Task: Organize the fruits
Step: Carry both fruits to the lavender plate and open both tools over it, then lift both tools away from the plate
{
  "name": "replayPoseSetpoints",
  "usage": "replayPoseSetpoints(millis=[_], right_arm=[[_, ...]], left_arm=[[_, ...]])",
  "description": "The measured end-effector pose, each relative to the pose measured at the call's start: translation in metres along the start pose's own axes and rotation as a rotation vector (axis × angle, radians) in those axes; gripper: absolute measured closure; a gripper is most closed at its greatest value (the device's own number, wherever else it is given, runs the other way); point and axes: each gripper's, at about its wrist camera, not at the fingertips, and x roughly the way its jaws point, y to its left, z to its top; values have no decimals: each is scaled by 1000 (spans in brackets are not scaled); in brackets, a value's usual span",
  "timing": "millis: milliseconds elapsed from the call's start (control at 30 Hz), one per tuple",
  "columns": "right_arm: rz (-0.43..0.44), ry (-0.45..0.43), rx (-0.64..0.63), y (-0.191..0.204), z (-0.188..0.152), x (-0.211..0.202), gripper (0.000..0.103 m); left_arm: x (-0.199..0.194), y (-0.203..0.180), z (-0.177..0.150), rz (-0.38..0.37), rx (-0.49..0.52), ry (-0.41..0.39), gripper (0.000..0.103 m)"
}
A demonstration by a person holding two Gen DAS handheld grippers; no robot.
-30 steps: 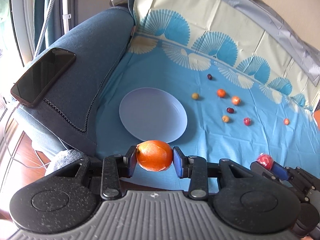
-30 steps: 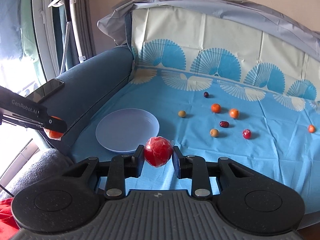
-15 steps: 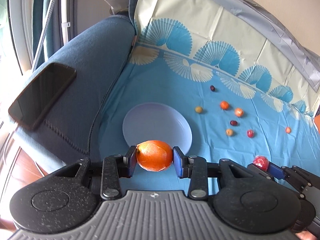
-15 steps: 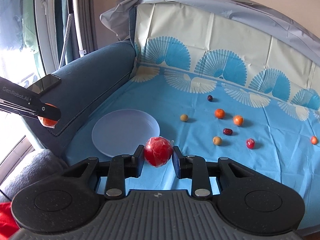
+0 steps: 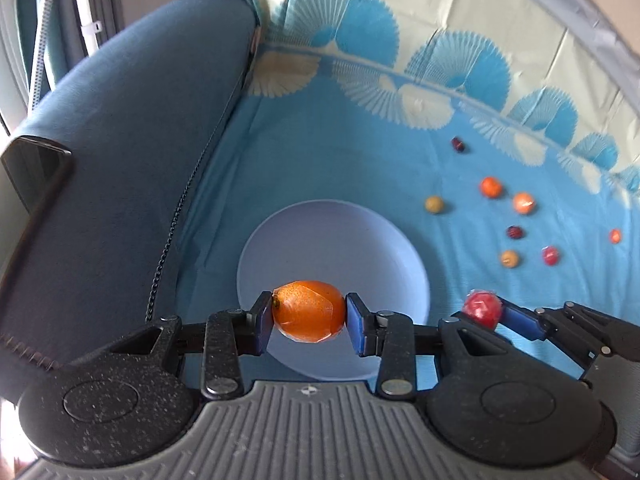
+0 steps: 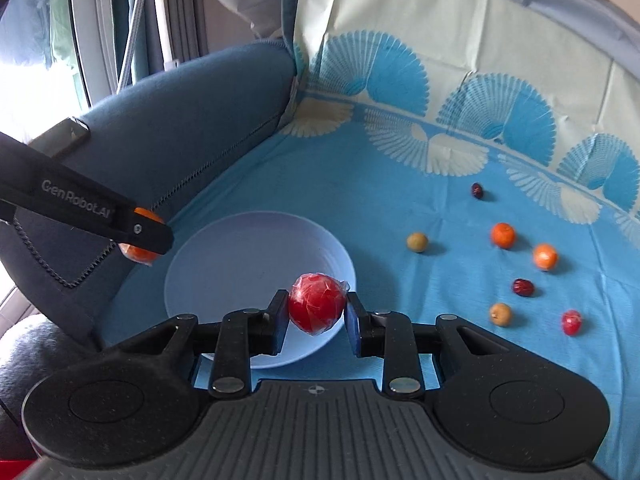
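Note:
My left gripper [image 5: 309,322] is shut on a wrapped orange fruit [image 5: 308,311], which hangs over the near part of a pale lilac plate [image 5: 332,240]. My right gripper [image 6: 317,316] is shut on a wrapped red fruit [image 6: 317,307] above the plate's [image 6: 224,256] right rim. In the left wrist view the right gripper [image 5: 494,314] with its red fruit [image 5: 482,307] sits just right of the plate. In the right wrist view the left gripper [image 6: 140,240] comes in from the left. Several small fruits [image 6: 503,235] lie on the blue cloth at the right.
The blue patterned cloth [image 5: 360,152] covers a sofa seat and runs up the backrest. A padded blue armrest [image 5: 132,128] rises left of the plate, and a dark phone [image 5: 32,172] lies on it. Curtains and a window stand beyond the armrest.
Both grippers have moved forward and down toward the plate, each keeping its fruit. The plate now looks larger and sits right under the held fruits.

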Motion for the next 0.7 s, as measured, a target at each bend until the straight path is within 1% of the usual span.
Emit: replayPoseSetpoints(millis=[167, 233, 367, 400, 433, 467, 500, 533, 567, 633, 667, 700], right_arm=[[19, 76, -32, 8, -5, 46, 72], [31, 107, -46, 11, -6, 62, 72], [30, 127, -75, 14, -8, 81, 71], [32, 130, -88, 14, -8, 84, 71], [36, 126, -101, 14, -7, 85, 65], [30, 115, -110, 14, -6, 84, 48], [16, 91, -114, 13, -6, 79, 40], [8, 69, -114, 11, -4, 73, 27], [8, 56, -114, 9, -2, 67, 22], [23, 41, -107, 2, -1, 46, 18], [28, 37, -94, 0, -3, 34, 14], [32, 37, -77, -2, -5, 22, 12]], left_arm=[[51, 2, 6, 26, 27, 69, 61], [65, 3, 7, 31, 35, 89, 61], [85, 5, 8, 48, 65, 108, 60], [86, 6, 8, 45, 66, 102, 52], [84, 6, 10, 32, 68, 89, 29], [79, 7, 12, 31, 64, 70, 15], [72, 8, 13, 45, 54, 42, 0], [62, 10, 14, 56, 43, -2, 0], [51, 12, 14, 53, 42, -31, 0], [33, 16, 11, 49, 45, -39, 0], [22, 19, 6, 61, 31, -46, 0], [14, 21, 1, 70, 21, -54, 0]])
